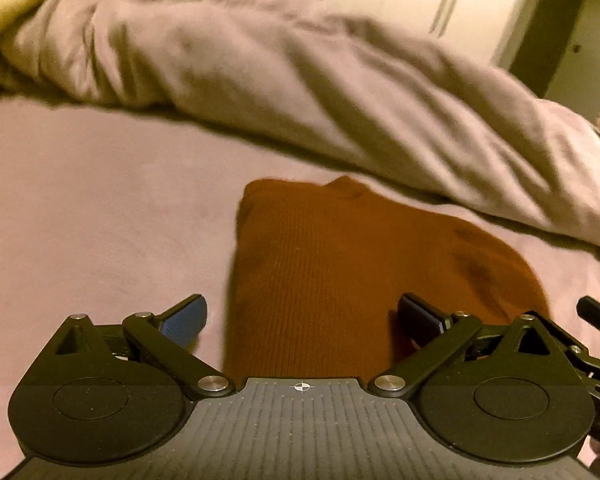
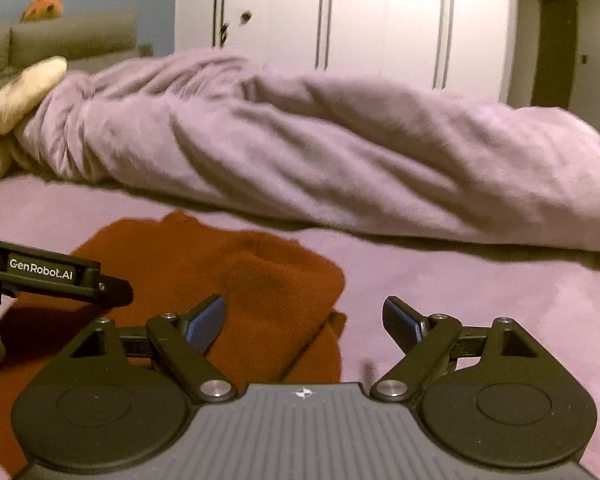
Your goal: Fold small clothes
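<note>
folded rust knit garment (image 1: 320, 264) on bed sheet (image 1: 100, 200) | containers: none in view

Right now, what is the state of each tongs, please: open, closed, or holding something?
Left tongs: open wide, holding nothing; the rust-brown knit garment lies below them.
Right tongs: open, holding nothing, over the garment's edge.

Rust knit garment (image 1: 332, 264) (ribbed, matt) on soft mauve sheet (image 1: 100, 200); crumpled cloth duvet (image 2: 300, 152); glossy white wardrobe (image 2: 380, 12).
</note>
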Available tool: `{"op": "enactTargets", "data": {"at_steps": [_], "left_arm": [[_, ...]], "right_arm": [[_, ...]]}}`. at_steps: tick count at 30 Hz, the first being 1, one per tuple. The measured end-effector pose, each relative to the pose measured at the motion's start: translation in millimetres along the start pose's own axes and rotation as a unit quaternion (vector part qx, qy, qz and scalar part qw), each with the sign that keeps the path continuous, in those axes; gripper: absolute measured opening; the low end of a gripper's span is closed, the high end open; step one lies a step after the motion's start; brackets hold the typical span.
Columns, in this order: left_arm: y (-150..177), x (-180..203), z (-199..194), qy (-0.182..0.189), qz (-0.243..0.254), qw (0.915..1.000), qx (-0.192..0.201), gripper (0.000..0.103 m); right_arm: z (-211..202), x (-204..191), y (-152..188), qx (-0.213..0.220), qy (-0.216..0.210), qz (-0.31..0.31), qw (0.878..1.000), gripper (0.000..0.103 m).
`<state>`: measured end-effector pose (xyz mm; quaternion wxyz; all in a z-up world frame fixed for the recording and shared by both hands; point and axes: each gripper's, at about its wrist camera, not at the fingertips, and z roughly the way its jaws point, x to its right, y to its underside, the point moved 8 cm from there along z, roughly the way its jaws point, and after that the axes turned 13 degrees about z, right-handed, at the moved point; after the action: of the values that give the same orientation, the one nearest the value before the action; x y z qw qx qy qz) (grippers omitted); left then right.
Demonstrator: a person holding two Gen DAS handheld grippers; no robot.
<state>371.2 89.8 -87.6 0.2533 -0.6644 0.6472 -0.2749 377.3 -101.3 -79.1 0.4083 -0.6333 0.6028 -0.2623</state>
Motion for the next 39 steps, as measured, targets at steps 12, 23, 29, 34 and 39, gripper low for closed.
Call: {"op": "enactTargets", "data": {"at_steps": [12,23,29,34,39], "left_arm": [[98.8,12.7,-101.6,-0.055,0.099,0.9900,-0.084,0.103],[130.5,30.4,-180.3,-0.027,0.068,0.9931,-0.092,0.103],[125.7,9.4,-194.5,-0.053,0.049,0.9910,-0.113,0.103],[119.0,9.7,-198.4,-0.048,0.059,0.9897,-0.121,0.103],[111.5,18.2,-198.2,-0.048,0.079,0.9884,-0.120,0.103]], "right_arm": [[-106.8,46.0,64.6,-0.106,0.123,0.012,0.987,0.085],[-179.4,-9.5,114.7,-0.209,0.049,0.079,0.973,0.099],[-183.3,-27.2,87.2,-0.206,0.075,0.057,0.974,0.099],[-188.6,-36.7,75.2,-0.202,0.063,0.063,0.975,0.099],[-191.3,-40.0,70.8,-0.203,0.064,0.073,0.974,0.099]]}}
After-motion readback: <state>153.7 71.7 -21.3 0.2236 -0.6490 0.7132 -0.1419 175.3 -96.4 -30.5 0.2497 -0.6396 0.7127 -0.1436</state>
